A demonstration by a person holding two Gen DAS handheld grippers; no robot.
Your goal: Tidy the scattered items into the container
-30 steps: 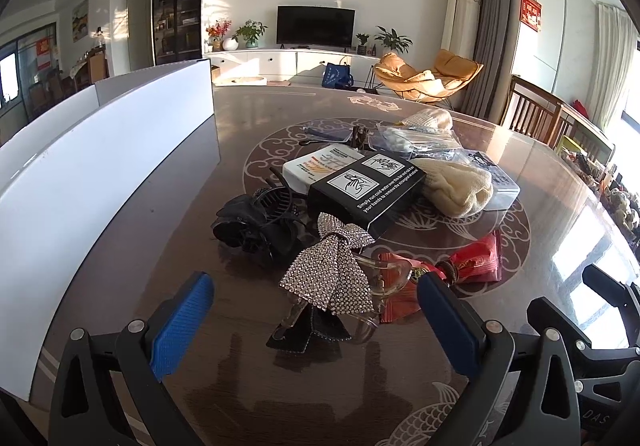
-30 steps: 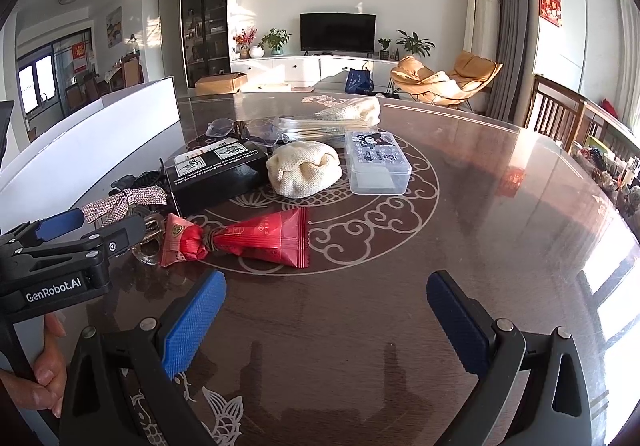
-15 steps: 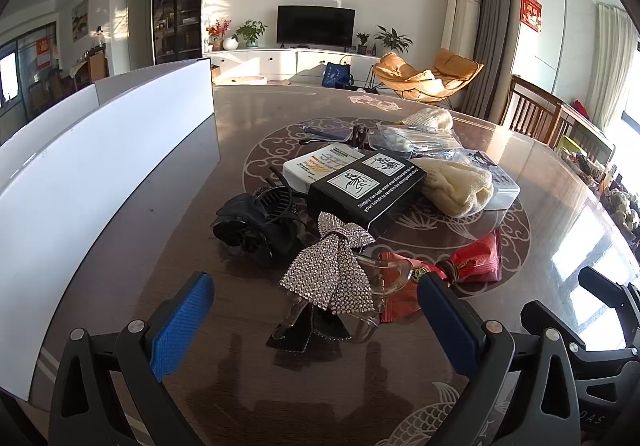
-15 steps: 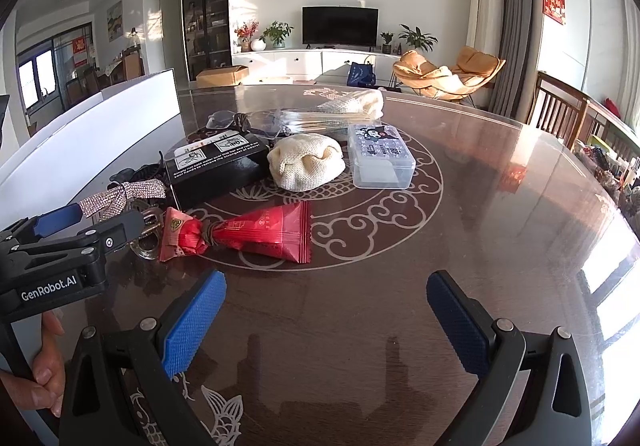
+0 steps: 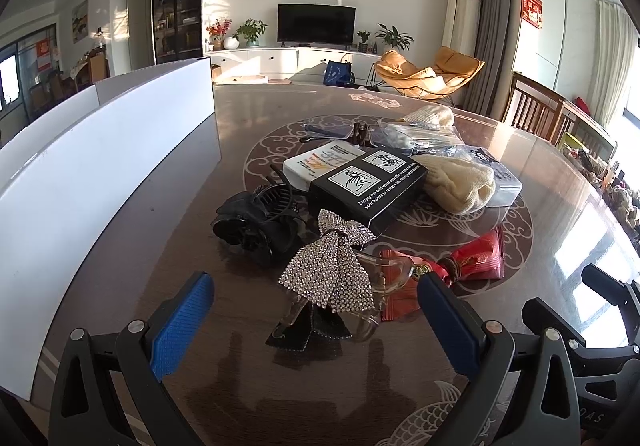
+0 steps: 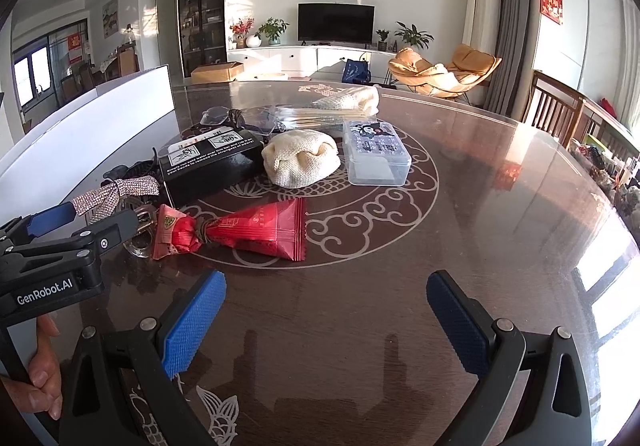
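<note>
2 grippers hang low over a dark patterned table (image 6: 460, 214), both with blue-padded fingers spread wide and gripping nothing. The left gripper (image 5: 316, 310) has its fingers either side of a rhinestone bow (image 5: 334, 266) that lies on a clear hair clip (image 5: 384, 282); whether the pads touch them cannot be told. In the right wrist view the left gripper's body reads "GenRobot.AI", and a hand (image 6: 38, 378) holds its handle. The right gripper (image 6: 326, 314) has bare table between its fingers, with a red foil packet (image 6: 260, 230) just beyond its left finger (image 6: 192, 322).

Farther in, a black claw clip (image 5: 256, 220) sits left of the bow. Behind it is a black box (image 5: 368, 186) printed in white: "Simply run cold water over this bar and rub it on your hands to remove the strongest of odors!" A white packet (image 5: 320, 162) with small unreadable print lies against the box's far left side. To the right of the box rests a cream knitted pouch (image 6: 300, 158), then a clear plastic case (image 6: 376, 158) with a cartoon label too small to read. Beyond these lie a bag of wooden sticks (image 6: 320, 114) and glasses (image 6: 224, 116). 1 white container (image 5: 104, 174) stands along the table's left side, apart from the items.
</note>
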